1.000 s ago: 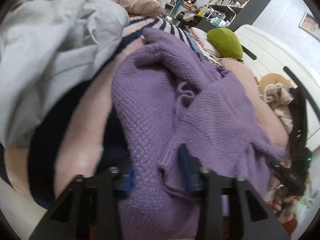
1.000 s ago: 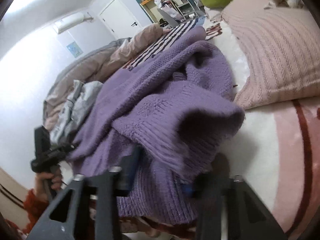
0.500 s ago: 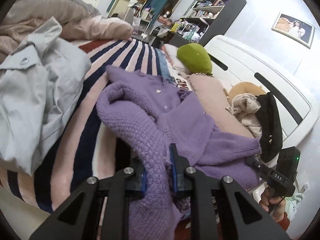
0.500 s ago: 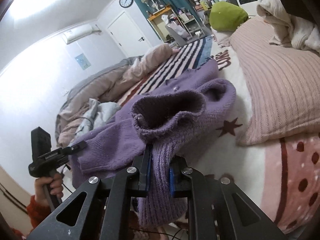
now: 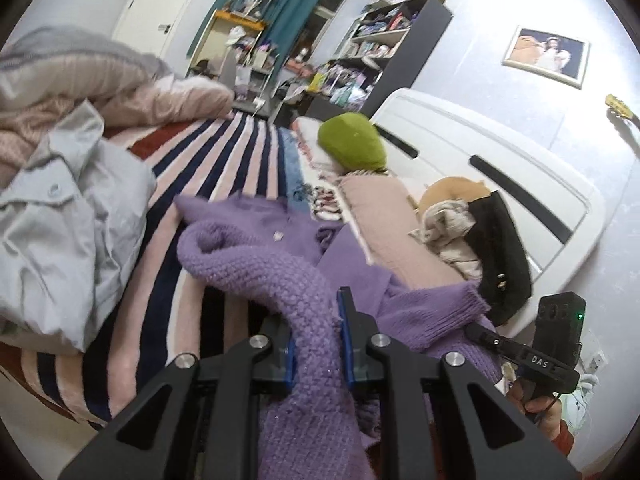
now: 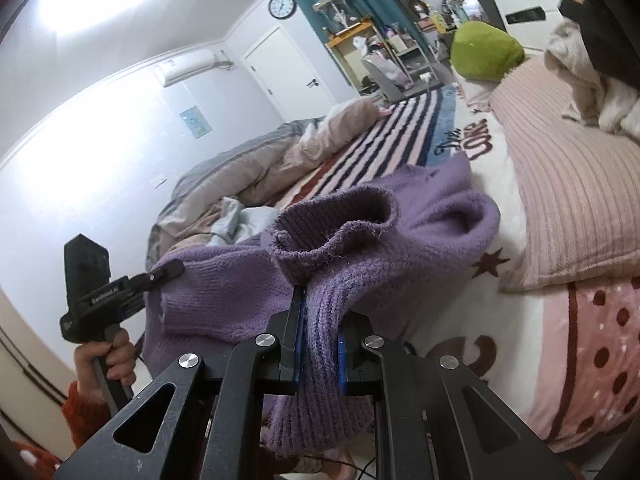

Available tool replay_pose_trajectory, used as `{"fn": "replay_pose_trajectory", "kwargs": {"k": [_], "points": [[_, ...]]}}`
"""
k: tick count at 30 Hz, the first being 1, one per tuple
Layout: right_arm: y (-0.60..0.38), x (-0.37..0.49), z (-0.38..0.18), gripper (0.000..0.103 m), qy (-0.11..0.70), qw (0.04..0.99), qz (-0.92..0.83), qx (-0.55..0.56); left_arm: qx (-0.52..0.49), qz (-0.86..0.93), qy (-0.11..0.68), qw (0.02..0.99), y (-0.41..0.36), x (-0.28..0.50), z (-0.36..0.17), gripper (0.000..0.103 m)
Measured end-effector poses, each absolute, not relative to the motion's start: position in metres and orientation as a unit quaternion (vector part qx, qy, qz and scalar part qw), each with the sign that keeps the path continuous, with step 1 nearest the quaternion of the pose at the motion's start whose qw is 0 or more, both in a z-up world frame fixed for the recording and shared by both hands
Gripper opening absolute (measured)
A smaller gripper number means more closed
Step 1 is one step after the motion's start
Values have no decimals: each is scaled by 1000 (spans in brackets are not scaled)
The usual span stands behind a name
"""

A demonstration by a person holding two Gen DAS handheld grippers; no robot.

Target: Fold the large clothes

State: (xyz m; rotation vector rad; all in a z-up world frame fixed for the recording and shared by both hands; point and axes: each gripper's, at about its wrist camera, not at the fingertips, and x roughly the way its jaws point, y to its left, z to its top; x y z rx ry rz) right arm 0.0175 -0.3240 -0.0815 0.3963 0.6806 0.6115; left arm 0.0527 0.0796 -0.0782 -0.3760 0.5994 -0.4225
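Gripping the purple sweater (image 5: 280, 280) at two points, both grippers, left (image 5: 318, 344) and right (image 6: 318, 344), are clenching knit; its bulk is trailing ahead of them onto the bed (image 6: 460, 308), stretched side to side.

Knitted wool, matt black plastic and soft bedding

The purple sweater (image 5: 248, 264) is seen as a coarse, fuzzy knit, ribbed at its cuff (image 6: 340, 236). The left gripper (image 5: 318, 344) and right gripper (image 6: 318, 344) are made of matt black plastic, fitted with shiny metal bolts and blue pads. The striped blanket (image 5: 224, 160) looks plush, the pink pillow (image 6: 568, 200) is ribbed cloth, the grey shirt (image 5: 68, 232) is smooth woven cloth, and the white headboard (image 5: 480, 148) is glossy.
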Motion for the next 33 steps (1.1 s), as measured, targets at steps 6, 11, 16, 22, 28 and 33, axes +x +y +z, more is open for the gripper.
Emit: {"fn": "replay_pose_trajectory", "kwargs": {"k": [6,11,16,22,28,33], "points": [[-324,5,-35,7,295,892,300,162,-177,-209,260,926,87,38,-38,15],[-328,31,-8,7,291,900,292,143,-168,-181,272,930,94,67,-18,15],[-334,92,-14,7,329,894,272,135,-142,-142,315,927,101,125,-22,15],[-334,187,-45,7,386,886,229,114,-116,-99,383,911,106,213,-55,16],[-332,268,-88,7,440,869,202,103,-104,-59,438,891,113,294,-100,20],[-328,318,-142,7,503,842,179,76,-88,-37,501,860,116,352,-152,23]]}}
